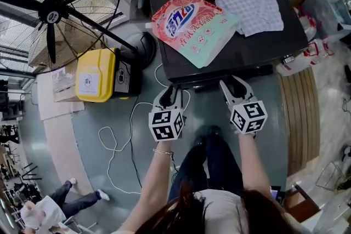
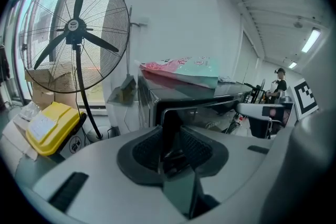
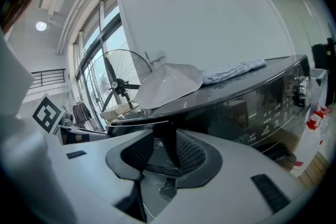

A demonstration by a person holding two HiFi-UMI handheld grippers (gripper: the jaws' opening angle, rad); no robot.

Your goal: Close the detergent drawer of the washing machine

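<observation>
The dark washing machine carries a pink detergent bag on its lid. Its detergent drawer juts out from the front at the machine's left. My left gripper is at the drawer's left end, where a dark glossy upright edge fills the narrow gap between its pads. My right gripper is at the drawer's right end, its fingers set wider round a dark upright part. Whether those pads press on it does not show.
Beige and checked cloths lie on the lid. A big floor fan and a yellow bin stand to the left, with a white cable on the floor. The control knob is right of the drawer. A person is at lower left.
</observation>
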